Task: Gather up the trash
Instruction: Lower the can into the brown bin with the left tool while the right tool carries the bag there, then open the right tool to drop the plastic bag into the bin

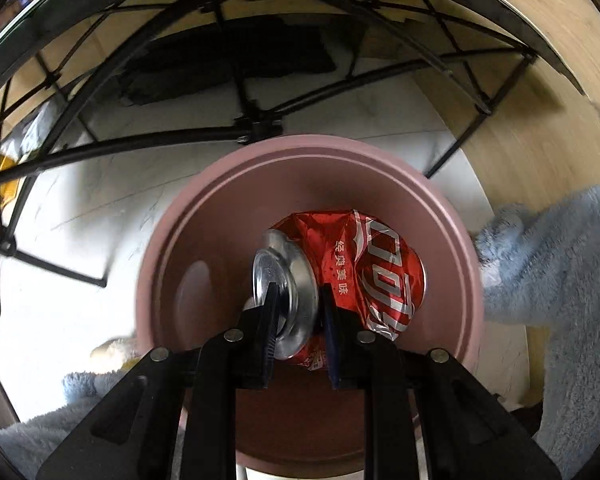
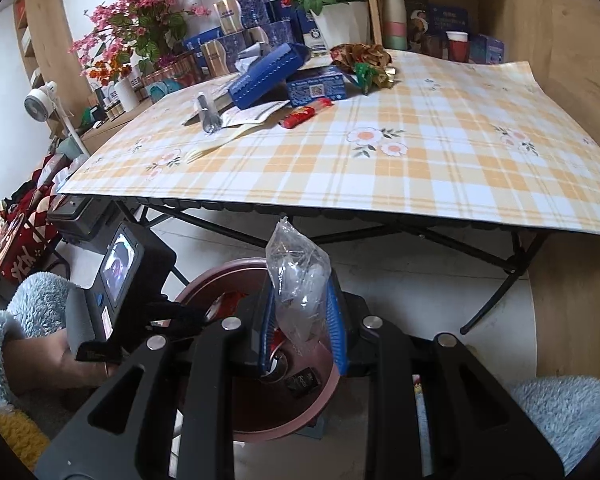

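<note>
Left wrist view: the left gripper (image 1: 298,304) pointed steeply down into a pink bin (image 1: 236,184) standing on a pale tiled floor (image 1: 100,200). Its fingers were clenched on the silver end of a crushed red can (image 1: 364,264), which hung inside the bin's mouth. The black folding frame (image 1: 256,128) of the table crossed the far part of the view, with a wood-grain wall (image 1: 540,120) at the right and a fluffy blue sleeve (image 1: 560,272) just beside the bin's right rim.

Right wrist view: the right gripper (image 2: 302,320) grasped a crumpled clear plastic wrapper (image 2: 300,280) between blue-padded fingers (image 2: 334,320), above the pink bin (image 2: 220,276). Beyond stood a table under a yellow plaid cloth (image 2: 420,168) printed with flowers. At its far side lay blue boxes (image 2: 268,72), a red packet (image 2: 306,114) and a small clear bottle (image 2: 206,114). Artificial flowers (image 2: 140,20) and a small white fan (image 2: 40,102) stood at the far left, against wooden shelving (image 2: 440,20).
</note>
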Tool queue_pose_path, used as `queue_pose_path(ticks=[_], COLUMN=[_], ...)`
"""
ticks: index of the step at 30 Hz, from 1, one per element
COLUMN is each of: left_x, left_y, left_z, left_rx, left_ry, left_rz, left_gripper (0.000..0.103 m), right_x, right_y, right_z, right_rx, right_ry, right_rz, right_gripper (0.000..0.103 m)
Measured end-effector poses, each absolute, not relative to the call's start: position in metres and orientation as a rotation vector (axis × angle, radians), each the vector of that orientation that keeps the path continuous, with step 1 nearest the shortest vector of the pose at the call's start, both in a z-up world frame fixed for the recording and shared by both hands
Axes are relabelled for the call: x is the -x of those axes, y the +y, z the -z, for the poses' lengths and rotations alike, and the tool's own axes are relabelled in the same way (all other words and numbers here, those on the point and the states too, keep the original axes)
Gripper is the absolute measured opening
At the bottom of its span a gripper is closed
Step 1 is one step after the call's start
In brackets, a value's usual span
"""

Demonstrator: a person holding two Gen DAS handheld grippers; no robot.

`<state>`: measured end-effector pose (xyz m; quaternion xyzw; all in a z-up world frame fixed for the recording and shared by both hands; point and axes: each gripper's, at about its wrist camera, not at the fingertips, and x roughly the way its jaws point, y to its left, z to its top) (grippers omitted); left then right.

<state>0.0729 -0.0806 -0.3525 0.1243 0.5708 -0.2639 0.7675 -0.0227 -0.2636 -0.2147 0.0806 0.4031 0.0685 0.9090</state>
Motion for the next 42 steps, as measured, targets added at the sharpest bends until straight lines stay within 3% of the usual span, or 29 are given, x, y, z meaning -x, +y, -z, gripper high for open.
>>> queue_pose_path(ticks=[2, 5, 9, 15, 26, 42], left_x=[-0.069, -0.067, -0.075, -0.076, -0.067, -0.013], left_y=[-0.087, -0.086, -0.067, -0.029, 0.036, 0.095], left_z=[0.352, 0.349, 0.336, 0.277, 0.183, 0.157], left_rx=[-0.279, -0.283, -0.196, -0.064, 0.012, -0.011], left_ry=[1.240, 1.219, 1.175, 0.937, 0.672, 0.492], left_rz=[0.626, 0.622, 0.549, 0.414, 0.280, 0.092], left_gripper=[0.024, 0.050, 0.069, 0.092, 0.097, 0.097], right_x=[0.022, 0.020, 0.019, 0.014, 0.011, -0.009], right_y=[-0.267, -0.268, -0.264, -0.254, -0.224, -0.155], right_z=[0.218, 0.221, 0.224, 0.230, 0.241, 0.294], right_rx=[-0.180, -0.191, -0.187, -0.164, -0.053, 0.214], right_ry=[0.842, 0.852, 0.861, 0.889, 0.924, 1.010], right_rz=[-0.134, -0.130, -0.145, -0.164, -0.224, -0.350], right_gripper=[0.026, 0.026, 0.026, 0.026, 0.026, 0.026])
